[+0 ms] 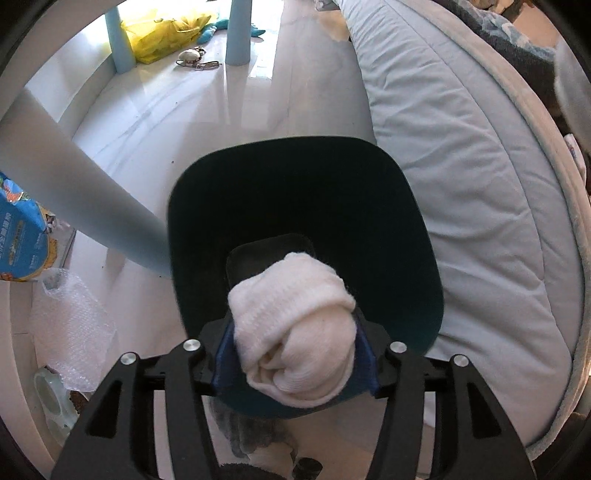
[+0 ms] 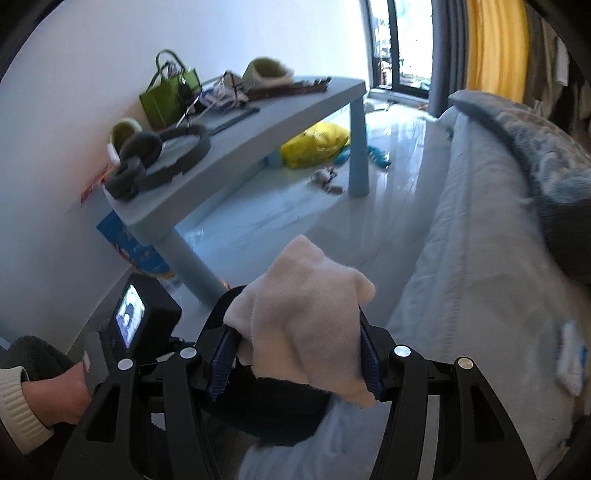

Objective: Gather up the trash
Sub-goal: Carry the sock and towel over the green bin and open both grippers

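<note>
My left gripper (image 1: 295, 354) is shut on a rolled white cloth wad (image 1: 295, 332) and holds it over the open mouth of a dark bin (image 1: 295, 199) on the floor. My right gripper (image 2: 295, 358) is shut on another white cloth piece (image 2: 306, 314), held above the same dark bin (image 2: 273, 410), whose rim shows below the jaws. The left hand-held unit with its small screen (image 2: 129, 321) appears at the lower left of the right wrist view.
A light blue table (image 2: 288, 110) carries headphones (image 2: 159, 162), a green bag (image 2: 166, 96) and clutter. A yellow bag (image 1: 166, 33) and small items lie on the floor. Bubble wrap (image 1: 70, 332) and a blue package (image 1: 22, 236) lie left. A bed (image 1: 461, 184) runs along the right.
</note>
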Demonstrator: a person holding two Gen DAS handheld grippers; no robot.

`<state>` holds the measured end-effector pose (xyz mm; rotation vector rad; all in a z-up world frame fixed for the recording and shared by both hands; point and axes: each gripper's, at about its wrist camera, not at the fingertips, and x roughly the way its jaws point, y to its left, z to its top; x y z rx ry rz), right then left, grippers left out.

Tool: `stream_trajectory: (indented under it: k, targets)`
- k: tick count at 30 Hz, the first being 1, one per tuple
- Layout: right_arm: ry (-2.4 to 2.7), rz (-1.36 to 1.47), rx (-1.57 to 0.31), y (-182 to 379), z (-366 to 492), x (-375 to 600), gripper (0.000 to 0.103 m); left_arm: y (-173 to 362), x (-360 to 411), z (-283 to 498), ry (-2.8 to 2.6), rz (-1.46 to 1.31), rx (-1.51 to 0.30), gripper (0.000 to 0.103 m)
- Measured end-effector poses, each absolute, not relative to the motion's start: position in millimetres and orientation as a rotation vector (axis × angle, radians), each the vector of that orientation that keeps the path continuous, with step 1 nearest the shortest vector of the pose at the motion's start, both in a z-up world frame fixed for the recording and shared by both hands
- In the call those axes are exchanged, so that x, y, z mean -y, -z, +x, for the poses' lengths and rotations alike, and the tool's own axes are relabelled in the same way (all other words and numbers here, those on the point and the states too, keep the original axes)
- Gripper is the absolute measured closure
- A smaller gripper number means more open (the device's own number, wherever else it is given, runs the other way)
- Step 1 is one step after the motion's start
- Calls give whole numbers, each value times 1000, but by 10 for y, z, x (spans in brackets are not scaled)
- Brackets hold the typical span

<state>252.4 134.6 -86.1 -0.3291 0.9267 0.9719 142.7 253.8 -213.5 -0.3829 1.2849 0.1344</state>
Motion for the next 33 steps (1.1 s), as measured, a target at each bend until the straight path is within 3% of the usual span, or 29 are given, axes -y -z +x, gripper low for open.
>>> stream_trajectory:
  k: [2,5,21,33]
  targets:
    - [-974,-340,-944,939,2519,-1426,44,2105,-2587,1400,-143,-382,-1270,33]
    - [-975,-354,-971,1058,2513,-1572,44,2006,-2695,1336,-151,-399,-1233,28]
    - [-924,-417,-1142,1769,2552,-2023,44,1165,-2994,1088,-208,-340,-950,36]
    - [-906,-487,-1271,2245,2378,-2243,44,844,-3000,1006,-213,-273,-915,36]
